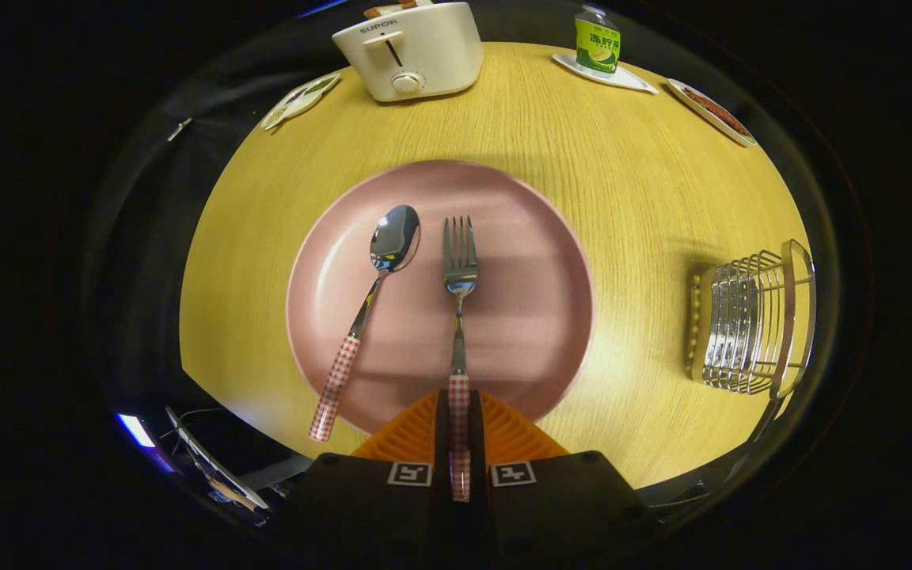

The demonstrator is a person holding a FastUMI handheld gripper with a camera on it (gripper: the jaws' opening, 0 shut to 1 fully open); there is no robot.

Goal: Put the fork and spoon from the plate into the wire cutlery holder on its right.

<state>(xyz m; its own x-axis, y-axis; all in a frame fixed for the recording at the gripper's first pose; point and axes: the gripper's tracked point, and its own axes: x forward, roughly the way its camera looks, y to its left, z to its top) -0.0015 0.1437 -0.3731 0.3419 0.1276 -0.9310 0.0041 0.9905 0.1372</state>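
A pink plate [535, 317] lies on the round wooden table just ahead of my fingers. On it rest a spoon [381, 277] to the left and a fork [460, 277] in the middle, each with a red-and-white checked handle. The fork's handle runs back between my fingers, and my gripper [459, 400] is shut on it, with the tines pointing away from me. The spoon's handle sticks out over the plate's near rim, left of my fingers. The wire cutlery holder [749, 324] stands on the table to the right of the plate.
Across the table stands a white toaster [412, 51]. Left of it lies a small dish [302, 99]. At the far right a green-labelled bottle [597, 39] sits on a white tray, with another dish [713, 112] of food beside it.
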